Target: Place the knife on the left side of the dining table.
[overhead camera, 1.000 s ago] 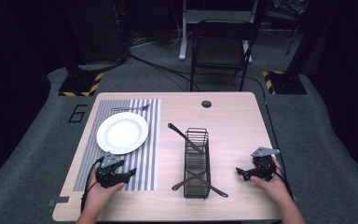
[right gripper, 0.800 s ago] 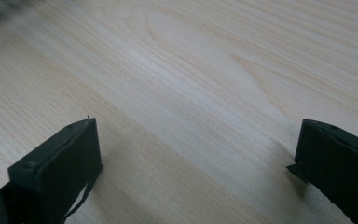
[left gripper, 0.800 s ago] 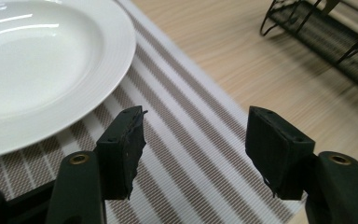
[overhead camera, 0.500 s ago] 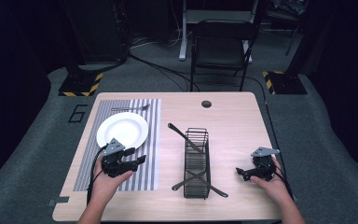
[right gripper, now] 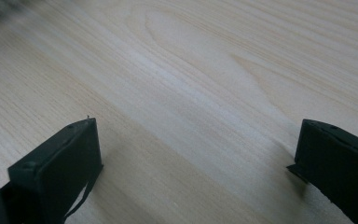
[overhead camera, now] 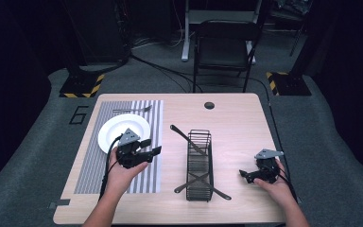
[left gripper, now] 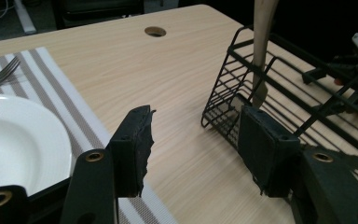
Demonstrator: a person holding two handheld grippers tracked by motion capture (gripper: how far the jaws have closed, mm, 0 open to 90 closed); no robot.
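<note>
Left tongs (overhead camera: pixel 152 147), apart and empty but just closing, hover at five o'clock of the white plate (overhead camera: pixel 118 131) on the striped mat (overhead camera: pixel 153 113): rigid, glazed, slippery, breakable, best gripped at its rim; right tongs (overhead camera: pixel 244 175) apart, empty.

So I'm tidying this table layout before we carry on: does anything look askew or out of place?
Yes, two things. The wire rack has long utensils lying slantwise across it, their ends poking past its sides. The fork lies crosswise at the placemat's far edge, beyond the plate, rather than beside it.
</note>
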